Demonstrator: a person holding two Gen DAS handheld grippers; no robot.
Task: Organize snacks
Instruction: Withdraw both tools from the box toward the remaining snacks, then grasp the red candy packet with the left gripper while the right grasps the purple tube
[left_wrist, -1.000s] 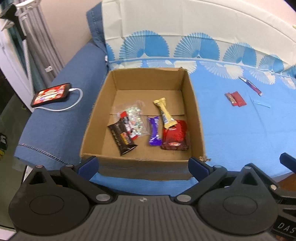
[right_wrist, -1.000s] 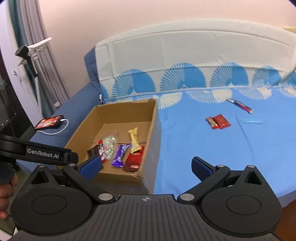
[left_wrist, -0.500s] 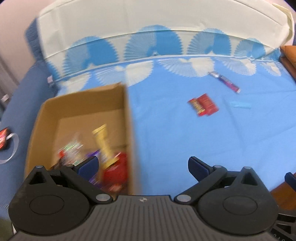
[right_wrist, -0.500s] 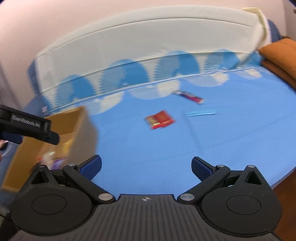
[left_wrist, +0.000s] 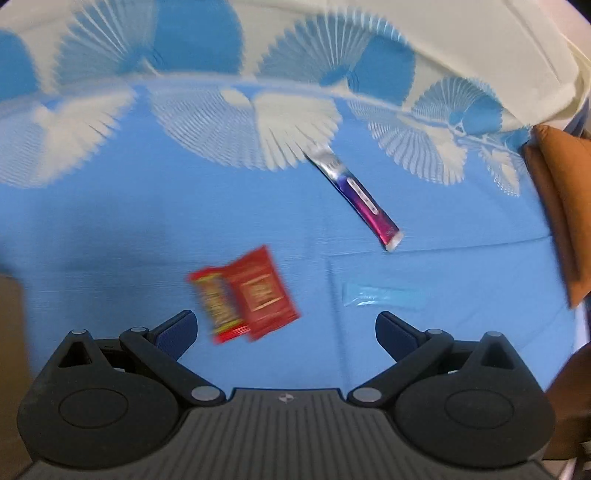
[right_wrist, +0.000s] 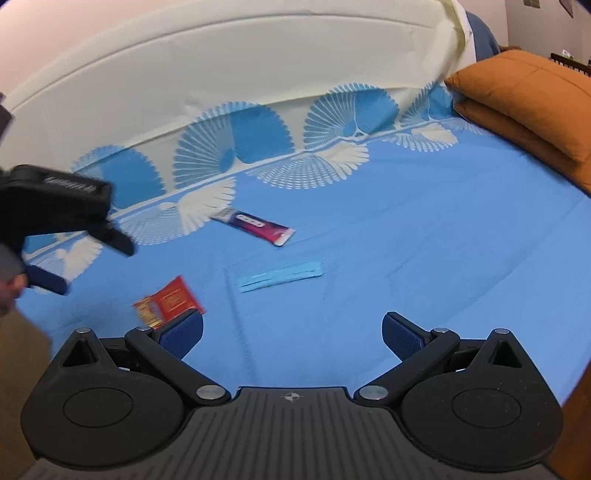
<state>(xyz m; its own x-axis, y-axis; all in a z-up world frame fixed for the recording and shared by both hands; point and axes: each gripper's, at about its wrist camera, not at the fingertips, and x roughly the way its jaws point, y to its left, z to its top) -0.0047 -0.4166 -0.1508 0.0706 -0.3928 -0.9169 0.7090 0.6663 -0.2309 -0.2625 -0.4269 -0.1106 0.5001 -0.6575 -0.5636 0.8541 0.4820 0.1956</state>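
Two red snack packets (left_wrist: 247, 293) lie side by side on the blue bedsheet, just ahead of my open left gripper (left_wrist: 286, 326) and nearer its left finger. A purple bar wrapper (left_wrist: 360, 197) lies farther back, and a pale blue strip (left_wrist: 384, 295) rests to the right. In the right wrist view the red packets (right_wrist: 170, 301) sit by the left finger of my open right gripper (right_wrist: 291, 330), with the purple bar (right_wrist: 256, 224) and blue strip (right_wrist: 280, 276) beyond. The left gripper's body (right_wrist: 62, 210) hangs at the left. Both grippers hold nothing.
A brown edge of the cardboard box (left_wrist: 9, 332) shows at the far left. Orange cushions (right_wrist: 524, 99) are stacked at the bed's right end. A cream and blue fan-patterned backrest (right_wrist: 229, 85) runs behind the sheet. A hand (left_wrist: 569, 398) shows at the right edge.
Both grippers swung right, away from the cardboard box with its snacks, and moved closer to the loose packets on the sheet. The views are motion-blurred. Both stayed open.
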